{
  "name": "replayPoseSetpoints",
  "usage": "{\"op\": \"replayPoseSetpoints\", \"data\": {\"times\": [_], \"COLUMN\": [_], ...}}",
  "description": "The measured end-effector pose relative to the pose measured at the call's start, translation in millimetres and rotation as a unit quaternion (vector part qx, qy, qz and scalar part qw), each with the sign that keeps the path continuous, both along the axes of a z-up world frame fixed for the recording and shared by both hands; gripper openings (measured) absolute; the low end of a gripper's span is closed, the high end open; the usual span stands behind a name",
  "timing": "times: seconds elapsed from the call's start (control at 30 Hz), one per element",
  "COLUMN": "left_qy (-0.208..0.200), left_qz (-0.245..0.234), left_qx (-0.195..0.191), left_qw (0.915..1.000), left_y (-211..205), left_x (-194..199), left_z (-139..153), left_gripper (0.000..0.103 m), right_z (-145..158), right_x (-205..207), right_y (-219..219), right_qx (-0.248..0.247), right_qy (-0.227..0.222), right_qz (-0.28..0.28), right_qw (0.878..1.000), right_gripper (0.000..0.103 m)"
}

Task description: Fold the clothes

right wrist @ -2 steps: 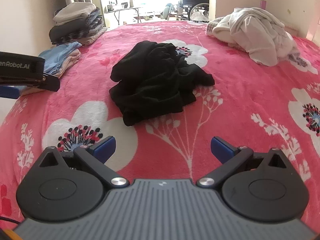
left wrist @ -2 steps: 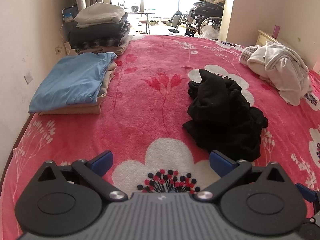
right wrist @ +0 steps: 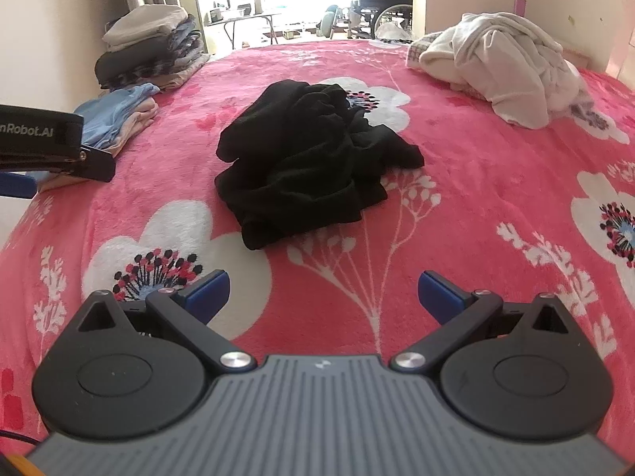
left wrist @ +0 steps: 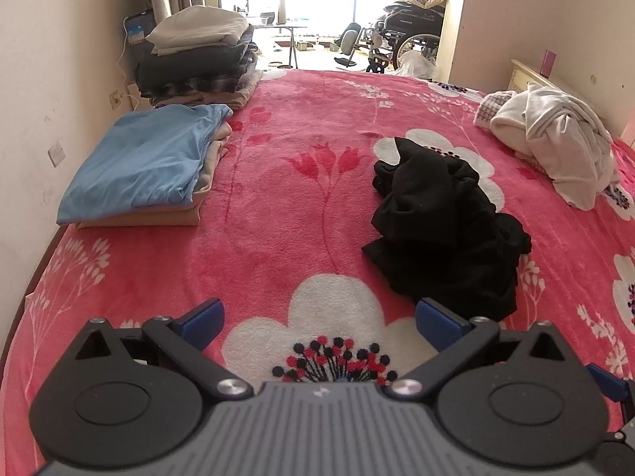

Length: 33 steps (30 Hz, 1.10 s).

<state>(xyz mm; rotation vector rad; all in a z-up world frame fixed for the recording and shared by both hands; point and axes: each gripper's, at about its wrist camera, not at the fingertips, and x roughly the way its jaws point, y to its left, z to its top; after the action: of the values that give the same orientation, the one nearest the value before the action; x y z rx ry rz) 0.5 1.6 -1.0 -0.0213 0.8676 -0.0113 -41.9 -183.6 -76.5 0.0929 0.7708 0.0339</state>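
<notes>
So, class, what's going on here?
A person holds a two-finger tool in each hand over a bed with a pink floral blanket. The left tool and right tool are both open and empty. A crumpled black garment lies ahead, untouched. Folded stacks sit left; a white pile waits far right.

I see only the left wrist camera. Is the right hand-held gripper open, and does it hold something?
Observer: The right hand-held gripper is open and holds nothing; only the pink blanket shows between its fingers.
Operator: Where does it point?
Observer: At the black garment, which lies crumpled ahead of it, apart from the fingers.
Operator: Can its camera see my left hand-held gripper?
Observer: Yes, from the side, at the left edge of the right wrist view, in front of the folded blue garment.
</notes>
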Motion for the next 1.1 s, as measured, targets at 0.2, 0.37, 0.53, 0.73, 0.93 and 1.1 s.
{"op": "replayPoseSetpoints", "data": {"times": [0.2, 0.37, 0.53, 0.73, 0.93, 1.1], "left_qy": [0.001, 0.005, 0.022, 0.026, 0.032, 0.026], "left_qz": [-0.002, -0.005, -0.007, 0.015, 0.038, 0.029], "left_qx": [-0.009, -0.019, -0.040, -0.024, -0.041, -0.024], "left_qw": [1.0000, 0.9998, 0.9990, 0.9993, 0.9979, 0.9989], "left_y": [4, 7, 10, 14, 22, 16], "left_x": [1, 3, 5, 7, 8, 6], "left_z": [-3, -5, -9, -13, -14, -13], "left_gripper": [0.103, 0.103, 0.103, 0.103, 0.103, 0.103], "right_z": [-2, -4, -4, -4, -3, -4], "right_x": [1, 2, 2, 1, 0, 0], "right_y": [0, -1, -1, -4, -4, -3], "right_qx": [-0.008, -0.015, -0.026, -0.025, -0.013, -0.020], "right_qy": [0.003, 0.006, 0.003, 0.000, -0.002, 0.002], "right_qz": [-0.004, -0.007, -0.011, -0.013, -0.008, -0.003], "right_qw": [1.000, 1.000, 1.000, 1.000, 1.000, 1.000], "right_gripper": [0.102, 0.102, 0.102, 0.102, 0.102, 0.102]}}
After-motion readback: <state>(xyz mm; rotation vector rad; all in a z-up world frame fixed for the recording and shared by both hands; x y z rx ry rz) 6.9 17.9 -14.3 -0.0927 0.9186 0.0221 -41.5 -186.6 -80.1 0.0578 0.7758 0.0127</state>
